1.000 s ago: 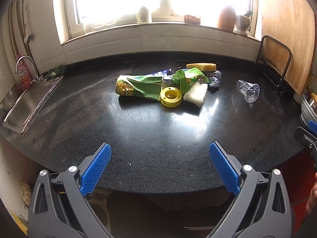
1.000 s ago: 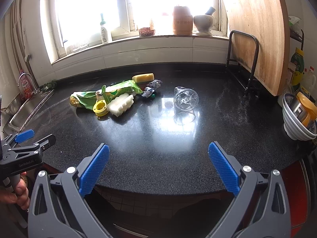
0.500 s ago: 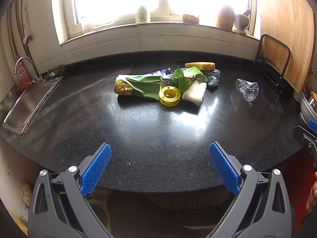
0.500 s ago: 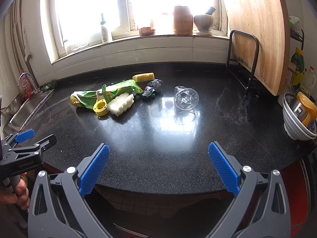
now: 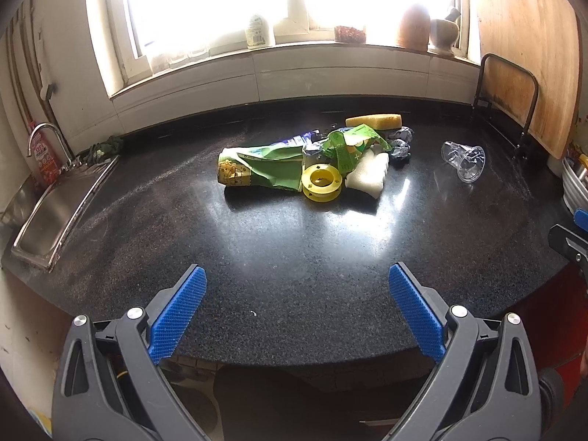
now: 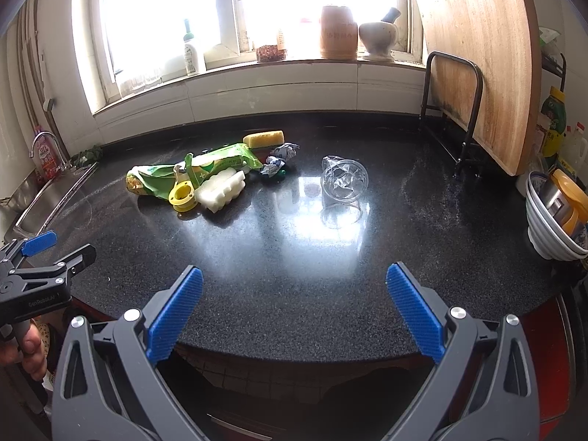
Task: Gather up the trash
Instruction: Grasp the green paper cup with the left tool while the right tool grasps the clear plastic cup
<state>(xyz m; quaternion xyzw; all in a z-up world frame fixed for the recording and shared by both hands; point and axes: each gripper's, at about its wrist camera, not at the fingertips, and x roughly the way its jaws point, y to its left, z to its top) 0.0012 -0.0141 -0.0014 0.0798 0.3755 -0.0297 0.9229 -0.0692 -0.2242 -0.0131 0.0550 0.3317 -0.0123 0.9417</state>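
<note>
- Trash lies in a loose heap at the centre of the black table (image 5: 294, 257), upper middle of both frames: a green wrapper (image 5: 264, 165), a yellow ring-shaped spool (image 5: 321, 183) touching its right end, and a white foam block (image 5: 368, 174) just beside the spool.
- Behind the heap sit a yellow sponge (image 5: 375, 121) and some crumpled foil wrappers (image 5: 400, 143).
- Apart from the heap, toward the right of the left-wrist frame, a crushed clear plastic cup (image 6: 343, 182) lies on its side.
- Left tongs (image 5: 296, 310) are spread wide and hold nothing, low in the frame over the table's near edge.
- Right tongs (image 6: 293, 310) are likewise spread wide and empty, at the near edge, well short of any trash.
- Judging by this, the task is at its start: nothing is gathered, and the step in hand is the approach.
- The next move calls for reaching forward; the cup sits almost straight ahead of the right tongs, the heap ahead of the left.
- No bin or bag is in view, so where the trash goes cannot be told.
</note>
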